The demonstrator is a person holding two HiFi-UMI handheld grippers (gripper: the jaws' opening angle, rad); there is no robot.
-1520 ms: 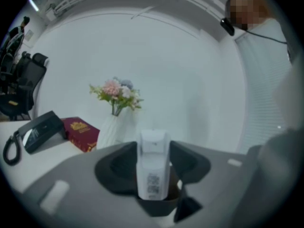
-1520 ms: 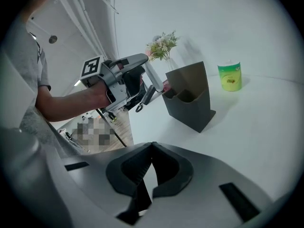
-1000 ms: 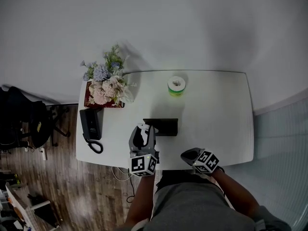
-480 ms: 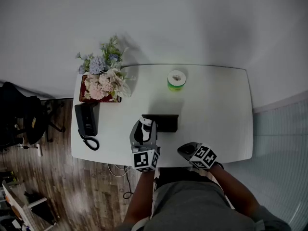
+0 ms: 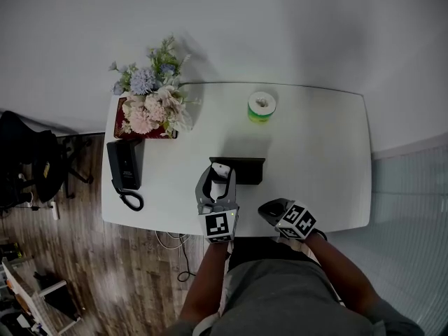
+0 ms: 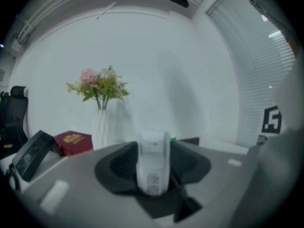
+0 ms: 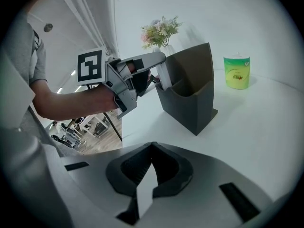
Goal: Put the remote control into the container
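Note:
A white remote control (image 5: 221, 170) stands upright between the jaws of my left gripper (image 5: 218, 180), which is shut on it. In the left gripper view the remote (image 6: 153, 151) fills the gap between the dark pads. The dark open-topped container (image 5: 241, 169) stands mid-table, and the remote's tip is at its near left rim. From the right gripper view, the container (image 7: 190, 96) has the left gripper (image 7: 142, 68) holding the remote (image 7: 164, 77) against its left side. My right gripper (image 5: 271, 212) rests shut and empty near the table's front edge, right of the left one.
A vase of flowers (image 5: 150, 100) and a red box (image 5: 124, 126) stand at the table's back left, with a black desk phone (image 5: 122, 166) in front of them. A green-and-white roll (image 5: 262, 106) sits behind the container. A black chair (image 5: 24, 166) stands on the wooden floor, left.
My left gripper has carried the remote forward and slightly right, from short of the container up to its near left rim. The right gripper has stayed put.

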